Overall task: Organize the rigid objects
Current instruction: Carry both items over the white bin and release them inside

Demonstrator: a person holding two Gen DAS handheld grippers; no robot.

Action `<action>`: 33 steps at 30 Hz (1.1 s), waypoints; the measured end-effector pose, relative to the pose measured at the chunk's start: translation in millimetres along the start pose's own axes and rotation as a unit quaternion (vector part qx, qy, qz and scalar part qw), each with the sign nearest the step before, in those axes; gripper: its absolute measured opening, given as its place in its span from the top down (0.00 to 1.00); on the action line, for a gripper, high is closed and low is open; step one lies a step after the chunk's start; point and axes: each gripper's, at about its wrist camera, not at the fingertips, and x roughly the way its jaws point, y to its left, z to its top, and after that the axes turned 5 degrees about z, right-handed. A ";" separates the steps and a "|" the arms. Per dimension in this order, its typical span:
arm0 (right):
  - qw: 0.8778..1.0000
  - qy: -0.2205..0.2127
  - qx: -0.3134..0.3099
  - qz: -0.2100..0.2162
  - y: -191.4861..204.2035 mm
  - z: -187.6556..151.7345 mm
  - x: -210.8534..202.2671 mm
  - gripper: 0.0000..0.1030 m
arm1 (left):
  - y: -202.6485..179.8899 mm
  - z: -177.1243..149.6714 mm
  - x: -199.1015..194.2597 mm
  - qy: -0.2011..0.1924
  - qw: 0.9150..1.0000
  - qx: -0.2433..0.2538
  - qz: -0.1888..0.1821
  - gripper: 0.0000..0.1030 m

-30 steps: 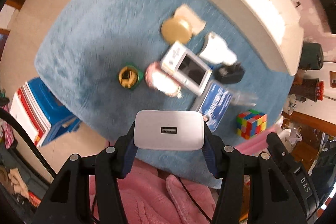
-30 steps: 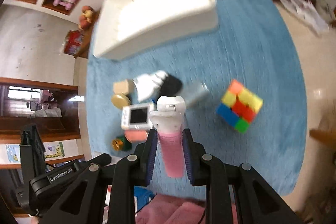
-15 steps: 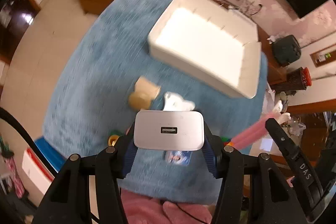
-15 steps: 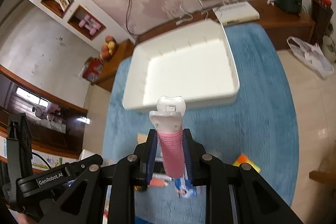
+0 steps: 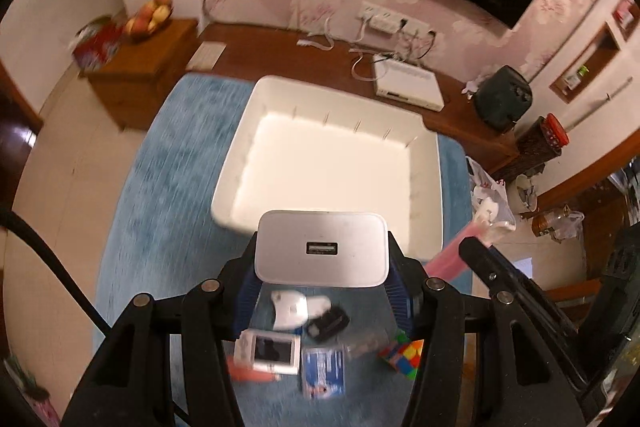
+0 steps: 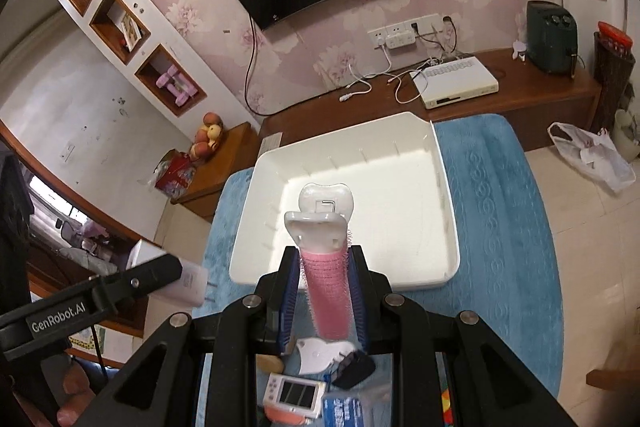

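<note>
White USB charger clamped in the left gripper, sitting right between the jaws, hovering at the near rim of the white tray. Pink hair roller with its white clip pinched tight in the right gripper, poking forward over the tray. Loose stuff left on the blue mat below: Rubik's cube, small digital display, black adapter.
</note>
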 end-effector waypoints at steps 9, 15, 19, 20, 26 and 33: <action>1.000 0.007 0.023 -0.009 -18.0 8.7 32.2 0.76 | -6.6 17.8 56.1 -0.021 0.998 0.055 -0.012 0.43; 0.999 0.021 0.038 -0.026 -33.6 12.5 62.8 0.76 | -5.2 23.2 97.3 -0.020 0.997 0.068 -0.022 0.43; 0.997 0.037 0.048 -0.038 -43.7 14.5 85.2 0.76 | -5.7 26.7 122.9 -0.013 0.997 0.076 -0.010 0.43; 0.997 0.039 0.049 -0.040 -45.6 15.4 89.6 0.76 | -5.1 27.4 127.5 -0.011 0.997 0.075 -0.010 0.43; 0.997 0.043 0.042 -0.055 -49.6 18.6 104.6 0.74 | -8.2 30.0 142.0 -0.005 0.997 0.080 -0.001 0.43; 0.996 0.048 0.045 -0.056 -52.0 19.7 106.5 0.73 | -14.1 30.8 141.5 0.001 0.996 0.084 -0.002 0.43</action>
